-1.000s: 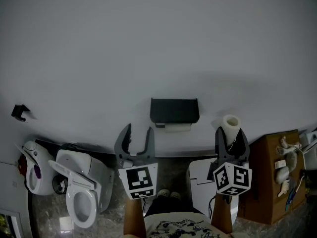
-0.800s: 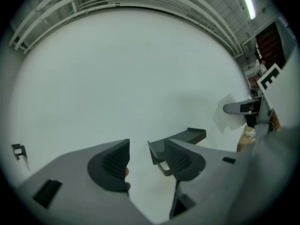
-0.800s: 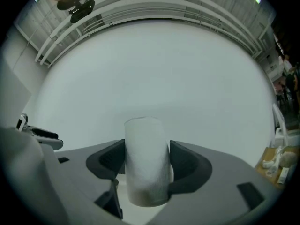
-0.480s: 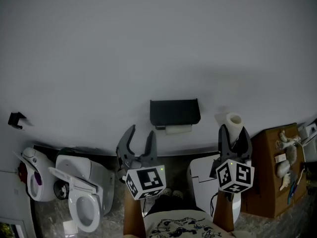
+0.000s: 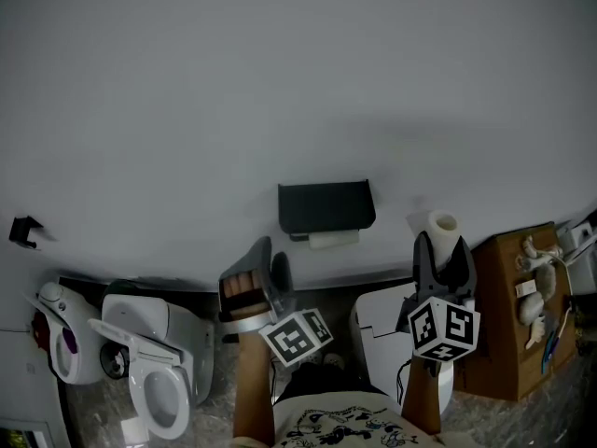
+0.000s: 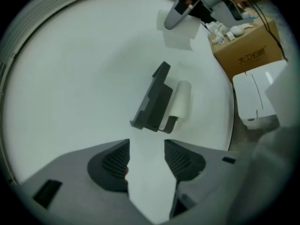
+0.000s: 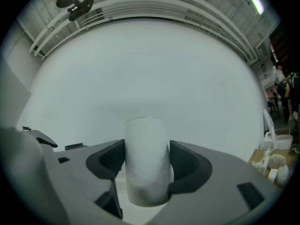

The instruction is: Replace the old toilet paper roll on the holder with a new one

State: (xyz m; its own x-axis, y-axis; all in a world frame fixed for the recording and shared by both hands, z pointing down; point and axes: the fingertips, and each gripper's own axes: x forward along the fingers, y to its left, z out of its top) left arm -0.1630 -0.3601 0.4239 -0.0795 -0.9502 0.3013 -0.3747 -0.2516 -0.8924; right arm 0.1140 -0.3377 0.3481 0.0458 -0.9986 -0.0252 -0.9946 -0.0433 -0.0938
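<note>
A black wall-mounted holder [image 5: 326, 207] carries the thin old roll [image 5: 334, 240] under its shelf. The left gripper view shows the same holder [image 6: 152, 100] and old roll [image 6: 180, 104] tilted, a short way ahead of my left gripper [image 6: 146, 159]. That gripper is open, with only bare wall between its jaws. In the head view my left gripper [image 5: 270, 258] is turned on its side, below and left of the holder. My right gripper [image 5: 439, 255] is shut on a full new white roll [image 5: 441, 227], held upright to the holder's right. That new roll [image 7: 146, 161] fills the gap between my right gripper's [image 7: 146, 165] jaws.
A white toilet [image 5: 154, 381] with its seat down stands at the lower left, with a white container [image 5: 61, 339] beside it. A white bin [image 5: 378, 334] is under my right arm. A cardboard box [image 5: 518, 315] of odds and ends sits at the right. A black hook [image 5: 20, 230] is on the wall.
My left gripper has rolled onto its side and risen a little toward the holder. The right gripper has kept the new roll in nearly the same place.
</note>
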